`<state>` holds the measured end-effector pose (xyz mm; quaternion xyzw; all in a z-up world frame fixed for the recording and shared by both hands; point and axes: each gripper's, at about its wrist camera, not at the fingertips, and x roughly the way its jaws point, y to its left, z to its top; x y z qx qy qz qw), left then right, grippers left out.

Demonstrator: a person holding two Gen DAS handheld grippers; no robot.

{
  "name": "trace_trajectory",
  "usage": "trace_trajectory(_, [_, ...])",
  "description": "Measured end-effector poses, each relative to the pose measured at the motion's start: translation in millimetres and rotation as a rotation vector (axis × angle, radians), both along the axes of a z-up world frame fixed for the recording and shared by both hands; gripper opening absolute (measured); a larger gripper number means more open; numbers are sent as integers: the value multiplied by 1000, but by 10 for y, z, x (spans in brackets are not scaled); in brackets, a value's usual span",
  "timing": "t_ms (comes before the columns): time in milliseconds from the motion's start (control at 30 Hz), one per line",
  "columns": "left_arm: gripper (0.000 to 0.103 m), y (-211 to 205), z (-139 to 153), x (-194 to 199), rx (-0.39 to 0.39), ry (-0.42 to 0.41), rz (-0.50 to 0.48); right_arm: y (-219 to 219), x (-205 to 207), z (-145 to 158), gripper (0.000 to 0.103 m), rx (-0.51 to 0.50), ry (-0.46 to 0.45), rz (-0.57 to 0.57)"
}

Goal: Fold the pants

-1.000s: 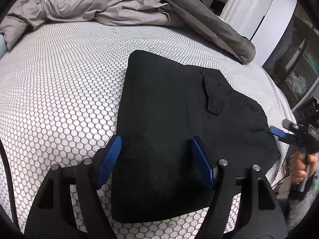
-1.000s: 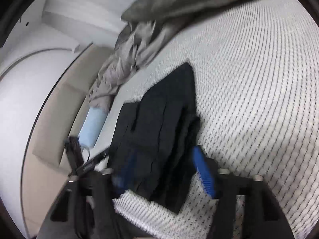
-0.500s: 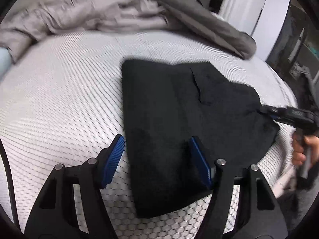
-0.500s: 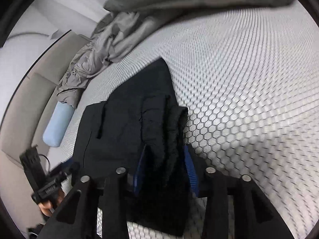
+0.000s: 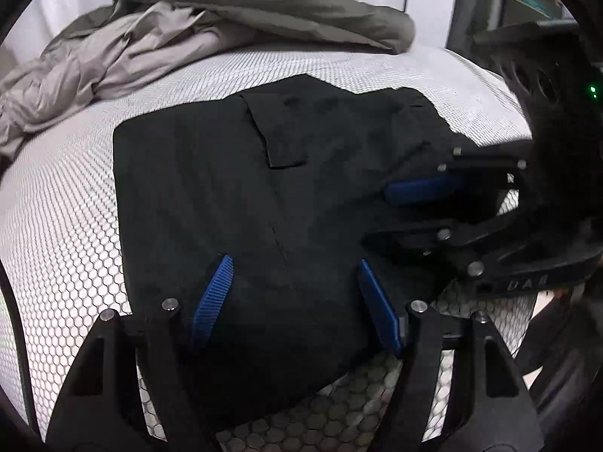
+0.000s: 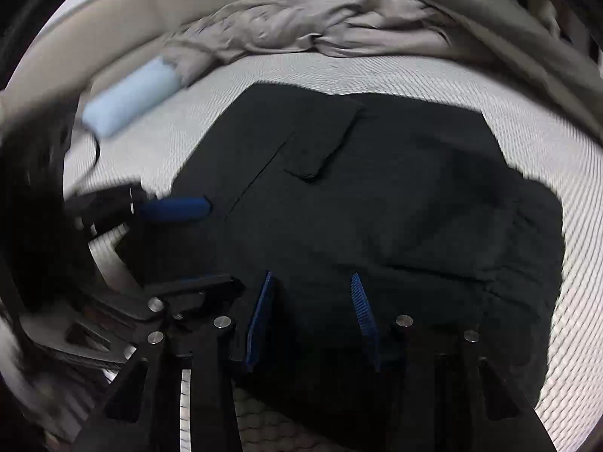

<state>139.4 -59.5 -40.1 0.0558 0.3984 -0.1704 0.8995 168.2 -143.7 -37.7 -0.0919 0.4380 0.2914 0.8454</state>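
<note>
**Item: black pants, folded, on bed**

Nearest, our left gripper [image 5: 294,301] hangs jaws apart over the near hem, gripping nothing. Our right gripper [image 6: 311,320], tilted down alongside, straddles a thick fold; whether it pinches, we cannot tell. The pants [image 5: 226,188] lie flat on the bed [image 5: 68,226]: soft, light, limp, best taken at folded edges. Beyond, a grey duvet [image 5: 226,11].

A bed [image 5: 68,226] covered in a white sheet with a honeycomb print fills the room. A rumpled grey duvet [image 5: 226,11] lies heaped along its far side, with a pale blue bolster [image 6: 132,94] beside the heap. A beige padded headboard [image 6: 113,26] curves behind the bolster. White panels [image 5: 429,0] stand beyond the duvet.
</note>
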Motion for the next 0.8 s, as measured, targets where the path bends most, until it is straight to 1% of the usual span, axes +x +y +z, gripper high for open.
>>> trace_trajectory(33, [67,23,-2,-9,-6,5,-5,-1,-17,24,44,-43,-26,0])
trace_trajectory(100, [67,86,-13,-48,-23,16,-5,-179,-80,47,44,-166,-101,-60])
trace_trajectory(133, [67,106,-24,-81,-29,23,-6,-318,-106,56,41,-172,-108,-76])
trace_trajectory(167, [67,111,-24,-96,-28,25,-6,-504,-129,84,41,-120,-77,-76])
trace_trajectory(233, [67,95,-14,-107,-15,25,-3,-686,-133,139,43,-121,-76,-130])
trace_trajectory(267, [67,88,-5,-100,-12,27,3,-725,-122,158,47,-115,-70,-142])
trace_trajectory(333, [67,103,61,-85,-27,34,27,-752,-106,242,50,-69,-76,-175])
trace_trajectory(367, [67,119,129,-90,-51,30,34,-761,-110,288,50,-53,-93,-182])
trace_trajectory(433, [67,128,265,-117,-88,-12,24,-665,-121,423,50,-2,-153,-182])
trace_trajectory(467, [67,111,299,-91,-89,-31,19,-621,-137,455,51,16,-162,-177])
trace_trajectory(500, [67,77,309,-50,-69,-37,22,-481,-91,452,51,40,-154,-167])
trace_trajectory(533, [67,43,282,32,-50,-27,26,-440,-82,418,51,49,-140,-155])
trace_trajectory(600, [67,27,153,187,-30,21,20,-167,0,268,51,54,-70,-96])
trace_trajectory(633, [67,45,105,216,-32,31,13,-43,52,156,51,37,-40,-74])
trace_trajectory(667, [67,73,83,205,-37,27,-10,52,106,25,51,-23,-35,-61])
trace_trajectory(700, [67,99,80,179,-33,22,-22,60,148,-27,51,-61,-48,-62])
trace_trajectory(733, [67,140,81,142,-32,19,-27,25,151,-34,52,-95,-73,-77])
trace_trajectory(800, [67,231,59,87,-41,22,-23,-147,102,45,50,-217,-152,-161])
